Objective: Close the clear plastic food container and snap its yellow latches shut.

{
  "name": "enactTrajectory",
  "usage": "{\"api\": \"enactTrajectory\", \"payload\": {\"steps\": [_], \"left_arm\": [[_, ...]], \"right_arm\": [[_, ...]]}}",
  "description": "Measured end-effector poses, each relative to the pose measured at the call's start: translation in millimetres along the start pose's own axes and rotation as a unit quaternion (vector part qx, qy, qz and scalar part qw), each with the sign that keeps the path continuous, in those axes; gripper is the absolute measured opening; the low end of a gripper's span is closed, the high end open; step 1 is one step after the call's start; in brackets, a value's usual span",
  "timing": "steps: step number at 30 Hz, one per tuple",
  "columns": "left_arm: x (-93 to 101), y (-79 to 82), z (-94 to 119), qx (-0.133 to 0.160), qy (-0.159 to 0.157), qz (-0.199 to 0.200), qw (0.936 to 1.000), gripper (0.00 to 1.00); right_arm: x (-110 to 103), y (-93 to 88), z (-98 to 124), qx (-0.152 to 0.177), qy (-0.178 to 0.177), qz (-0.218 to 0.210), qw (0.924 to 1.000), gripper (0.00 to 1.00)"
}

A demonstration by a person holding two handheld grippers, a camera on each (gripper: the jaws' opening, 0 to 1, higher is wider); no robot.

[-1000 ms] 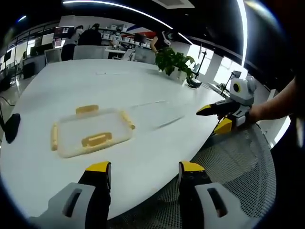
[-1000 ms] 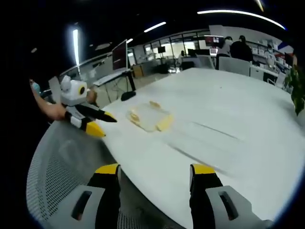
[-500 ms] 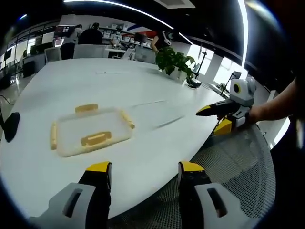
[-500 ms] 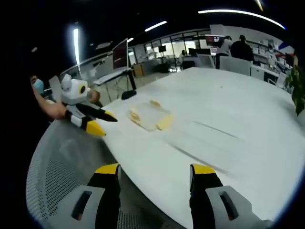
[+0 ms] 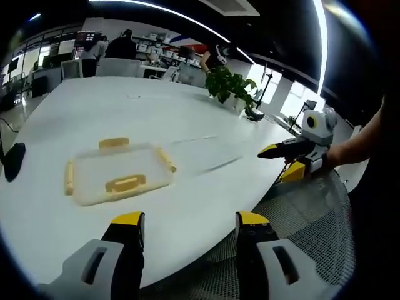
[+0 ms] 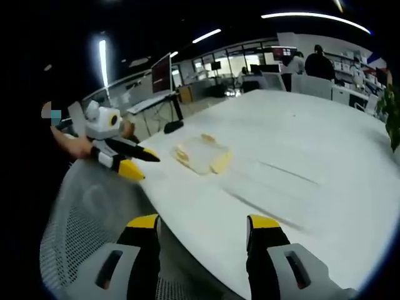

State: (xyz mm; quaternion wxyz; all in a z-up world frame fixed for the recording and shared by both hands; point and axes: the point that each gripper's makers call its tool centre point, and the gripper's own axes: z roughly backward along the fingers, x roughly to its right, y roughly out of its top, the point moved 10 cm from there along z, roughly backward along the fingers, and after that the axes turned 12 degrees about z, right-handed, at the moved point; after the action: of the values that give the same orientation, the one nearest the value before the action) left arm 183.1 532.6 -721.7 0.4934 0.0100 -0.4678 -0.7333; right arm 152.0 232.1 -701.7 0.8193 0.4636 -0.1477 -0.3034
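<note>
Both hand-held grippers hang open and empty at the near edge of the white tabletop.

The left hand-held gripper and the right hand-held gripper hold their jaws spread, over a grey mesh chair. Ahead, well apart from both, the clear plastic food container lies flat on the tabletop, lid on, yellow latches along its sides. A potted plant stands at the far edge.

Open-plan office, as far as I can see.
A large white oval meeting table, desk monitors, strip ceiling lights, a potted green plant.
</note>
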Motion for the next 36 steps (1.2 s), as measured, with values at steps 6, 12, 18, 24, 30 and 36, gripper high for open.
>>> {"api": "enactTrajectory", "payload": {"steps": [6,12,18,24,30,36], "left_arm": [[0.0,-0.4,0,-0.005,0.007,0.001,1.0000,0.57],[5.8,14.7,6,0.043,-0.006,-0.019,0.9989,0.51],[7.0,16.6,12,0.031,0.003,-0.023,0.9993,0.57],[7.9,17.1,14,0.025,0.003,-0.053,0.9983,0.54],[4.3,24.1,17,0.038,-0.002,-0.041,0.9984,0.56],[-4.0,29.8,24,0.045,-0.007,-0.030,0.9985,0.58]], "right_arm": [[0,4.6,5,0.022,0.011,-0.008,0.9997,0.54],[2,11.0,8,0.040,0.013,-0.001,0.9991,0.54],[-1,21.5,13,0.060,0.014,0.030,0.9976,0.53],[1,30.7,19,0.093,0.001,0.005,0.9956,0.54],[-2,37.8,15,0.101,0.002,0.015,0.9948,0.56],[-1,57.2,13,0.136,0.003,0.010,0.9906,0.57]]}}
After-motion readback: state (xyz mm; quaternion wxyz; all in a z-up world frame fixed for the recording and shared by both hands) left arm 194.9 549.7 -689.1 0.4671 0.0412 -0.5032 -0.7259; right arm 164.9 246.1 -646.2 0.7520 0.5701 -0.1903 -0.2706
